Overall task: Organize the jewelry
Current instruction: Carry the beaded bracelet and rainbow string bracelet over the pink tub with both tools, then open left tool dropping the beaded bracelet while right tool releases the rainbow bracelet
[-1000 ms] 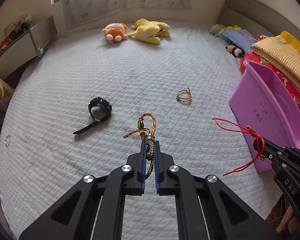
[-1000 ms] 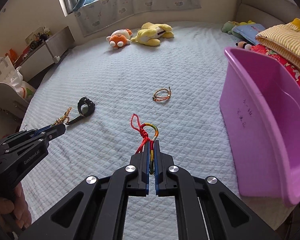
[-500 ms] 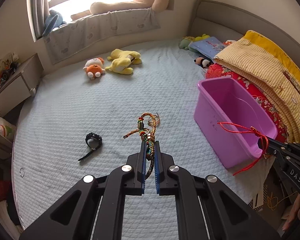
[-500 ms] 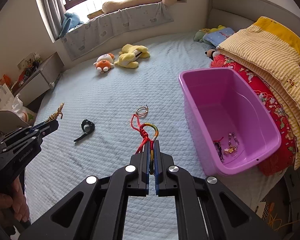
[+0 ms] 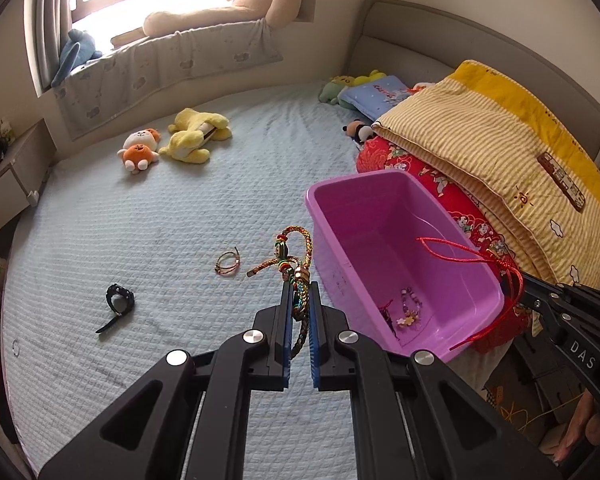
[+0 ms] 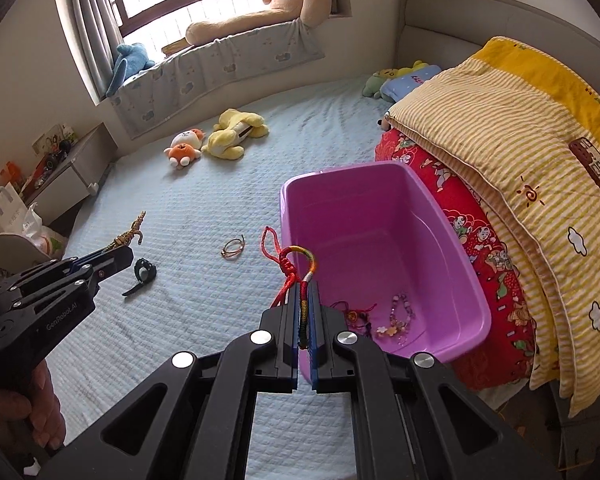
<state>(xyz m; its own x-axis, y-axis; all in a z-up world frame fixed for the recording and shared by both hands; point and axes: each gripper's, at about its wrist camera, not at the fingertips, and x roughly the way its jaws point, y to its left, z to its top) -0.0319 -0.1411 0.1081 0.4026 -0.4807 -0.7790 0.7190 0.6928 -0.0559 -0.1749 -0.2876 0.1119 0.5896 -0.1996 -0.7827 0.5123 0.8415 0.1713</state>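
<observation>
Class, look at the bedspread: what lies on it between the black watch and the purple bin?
A thin ring-shaped bracelet lies on the bedspread between the black watch and the purple bin, clear of both. Both wrist views show it; the rest of that stretch is bare.

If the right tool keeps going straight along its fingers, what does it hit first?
Probably the purple bin: the right tool, shut on a red cord bracelet, points at its near-left wall or rim. Depth is unclear; it could reach the bedspread instead.

From my left camera I read white "DAS" lettering on the black body of the right gripper. From my right camera, "GenRobot.AI" is printed on the black body of the left gripper. The faint handwriting on the purple plastic bin I cannot read.
</observation>
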